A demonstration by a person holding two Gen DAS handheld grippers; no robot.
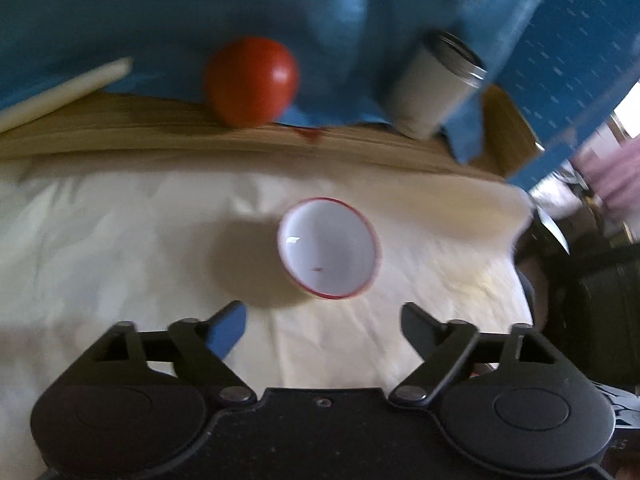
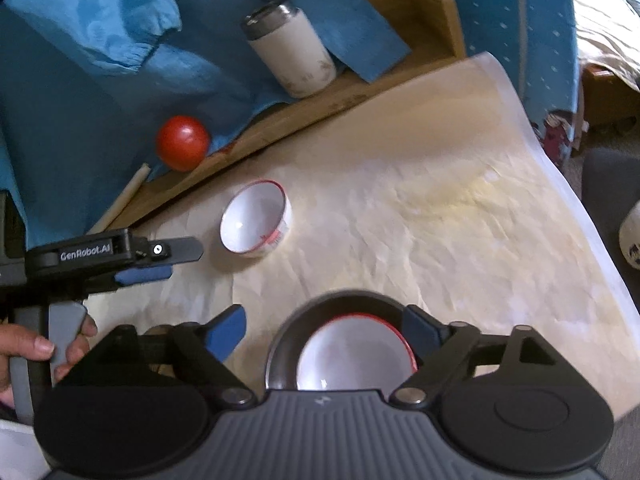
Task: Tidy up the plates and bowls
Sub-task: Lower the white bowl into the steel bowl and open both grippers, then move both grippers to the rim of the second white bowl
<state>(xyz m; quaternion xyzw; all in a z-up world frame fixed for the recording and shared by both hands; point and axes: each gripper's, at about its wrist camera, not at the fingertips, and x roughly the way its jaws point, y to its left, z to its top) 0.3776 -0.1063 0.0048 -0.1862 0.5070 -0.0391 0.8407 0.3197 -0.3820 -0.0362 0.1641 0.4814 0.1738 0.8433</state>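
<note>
A small white bowl with a red rim (image 1: 329, 254) stands on cream paper just ahead of my left gripper (image 1: 324, 322), which is open and empty. The same bowl shows in the right wrist view (image 2: 256, 220), with the left gripper (image 2: 176, 258) beside it on its left. My right gripper (image 2: 324, 326) is open, its fingers on either side of a dark bowl (image 2: 284, 344) that holds a second white red-rimmed bowl (image 2: 354, 354). The near part of that stack is hidden by the gripper body.
A red ball (image 2: 183, 148), a white flask (image 2: 294, 52) and a pale stick (image 2: 120, 202) lie along a wooden board (image 2: 288, 120) against blue cloth (image 2: 80, 80). The cream paper (image 2: 440, 220) ends at the table's right edge.
</note>
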